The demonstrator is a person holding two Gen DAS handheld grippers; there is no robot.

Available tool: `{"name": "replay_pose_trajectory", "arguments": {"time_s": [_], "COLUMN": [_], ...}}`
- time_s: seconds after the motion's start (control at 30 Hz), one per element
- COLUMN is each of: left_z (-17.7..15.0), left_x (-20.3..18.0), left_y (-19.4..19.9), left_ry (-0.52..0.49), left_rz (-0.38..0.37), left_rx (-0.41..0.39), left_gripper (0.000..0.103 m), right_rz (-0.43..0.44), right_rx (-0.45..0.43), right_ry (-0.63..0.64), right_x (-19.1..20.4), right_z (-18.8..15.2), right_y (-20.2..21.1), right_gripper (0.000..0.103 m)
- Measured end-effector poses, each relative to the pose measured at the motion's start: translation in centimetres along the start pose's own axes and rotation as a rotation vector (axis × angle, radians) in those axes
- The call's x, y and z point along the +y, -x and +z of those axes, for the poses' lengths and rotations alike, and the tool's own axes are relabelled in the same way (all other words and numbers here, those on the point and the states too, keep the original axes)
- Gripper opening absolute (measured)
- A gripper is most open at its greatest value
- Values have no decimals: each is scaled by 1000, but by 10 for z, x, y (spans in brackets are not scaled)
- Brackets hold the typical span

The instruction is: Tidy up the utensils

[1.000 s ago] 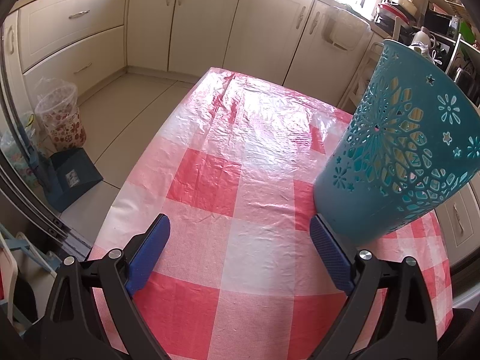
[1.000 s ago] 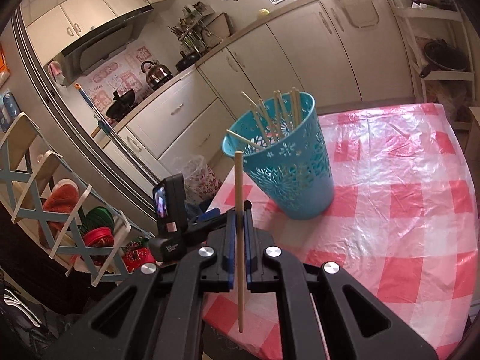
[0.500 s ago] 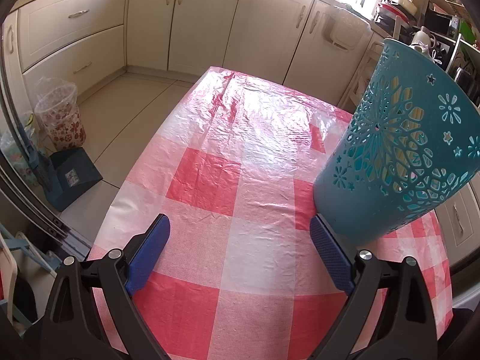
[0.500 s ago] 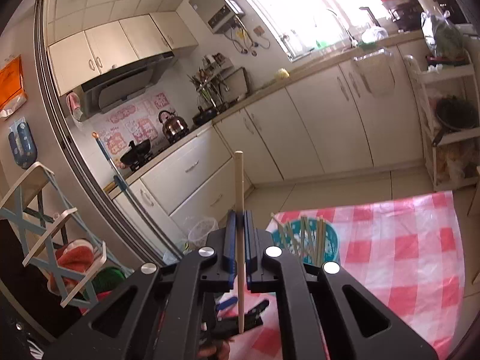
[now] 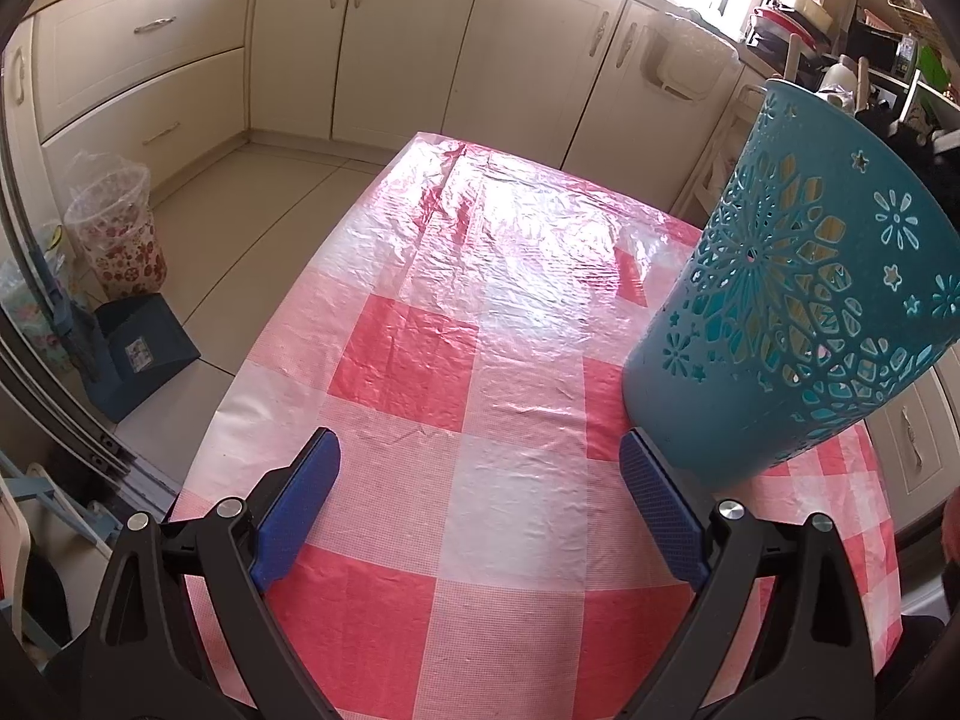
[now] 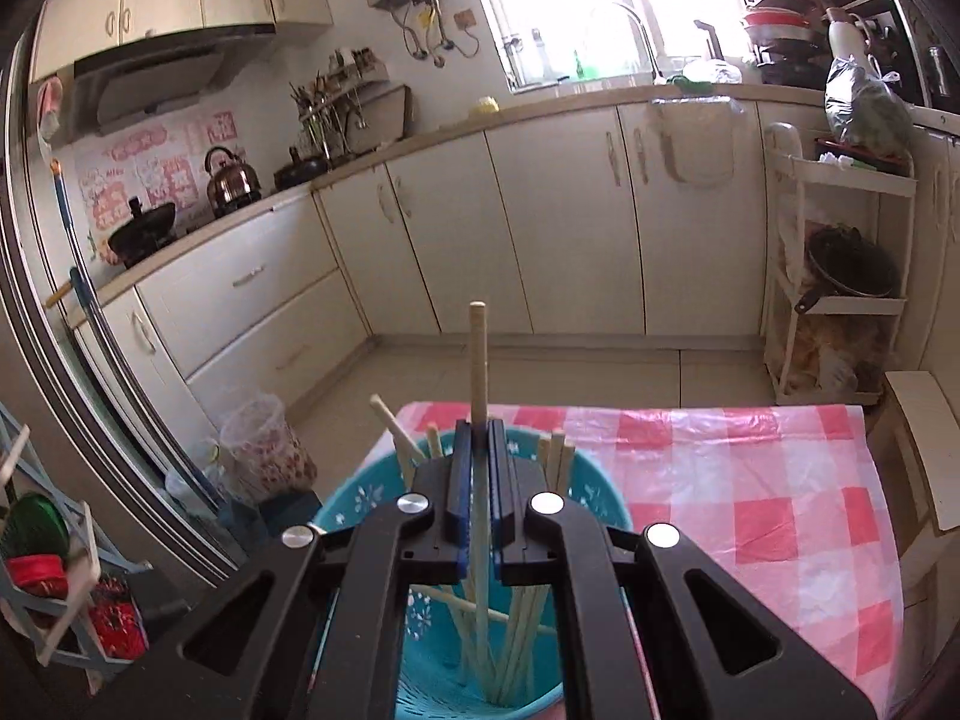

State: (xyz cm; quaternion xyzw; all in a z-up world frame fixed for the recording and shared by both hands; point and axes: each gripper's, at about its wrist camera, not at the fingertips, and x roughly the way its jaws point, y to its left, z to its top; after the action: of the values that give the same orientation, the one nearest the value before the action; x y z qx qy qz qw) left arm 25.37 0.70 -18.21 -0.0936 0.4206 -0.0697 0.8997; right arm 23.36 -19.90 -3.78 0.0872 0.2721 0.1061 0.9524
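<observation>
A teal perforated basket (image 5: 798, 312) stands on the red and white checked tablecloth (image 5: 480, 360), just right of my left gripper (image 5: 477, 498), which is open and empty above the cloth. In the right wrist view the same basket (image 6: 372, 504) sits directly below my right gripper (image 6: 479, 450), which is shut on a wooden chopstick (image 6: 478, 360). The chopstick stands upright with its lower end inside the basket, among several other chopsticks (image 6: 558, 456) leaning there.
Cream kitchen cabinets (image 5: 372, 42) line the far walls. A lined bin (image 5: 117, 234) and a blue dustpan (image 5: 141, 348) stand on the floor left of the table. A white shelf rack (image 6: 840, 276) stands at the right. The tablecloth (image 6: 750, 480) extends right of the basket.
My right gripper has moved over the basket and lowered, so the held chopstick's lower end now sits inside it. The left gripper has not moved.
</observation>
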Motion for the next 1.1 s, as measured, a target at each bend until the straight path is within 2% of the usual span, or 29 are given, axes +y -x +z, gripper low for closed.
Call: {"name": "replay_pose_trajectory", "arguments": {"time_s": [0.07,0.3,0.4,0.47,0.6,0.73,0.83,0.97,1.1], "left_z": [0,1,2,2,1,2,4,4,4], "left_x": [0,-1,0,0,0,0,-7,-26,-48], "left_y": [0,-2,-3,-3,-3,0,9,46,97], "left_ry": [-2,-3,-3,-3,-2,-1,-31,-71,-120], "left_rz": [2,7,8,10,17,27,57,76,73], "left_rx": [2,8,10,11,13,7,9,-1,-30], "left_gripper": [90,91,91,91,93,93,93,94,95], "right_rz": [-11,-40,-44,-41,-48,-93,-130,-176,-211], "right_rx": [39,61,44,25,-24,-50,-24,17,44], "right_ry": [26,110,109,106,97,65,39,20,10], "right_x": [2,15,14,13,14,11,7,7,15], "right_z": [-9,-13,-11,-10,-5,-9,-20,-40,-57], "right_y": [-9,-14,-13,-8,6,25,41,70,104], "right_gripper": [6,8,14,22,30,55,63,87,96]}}
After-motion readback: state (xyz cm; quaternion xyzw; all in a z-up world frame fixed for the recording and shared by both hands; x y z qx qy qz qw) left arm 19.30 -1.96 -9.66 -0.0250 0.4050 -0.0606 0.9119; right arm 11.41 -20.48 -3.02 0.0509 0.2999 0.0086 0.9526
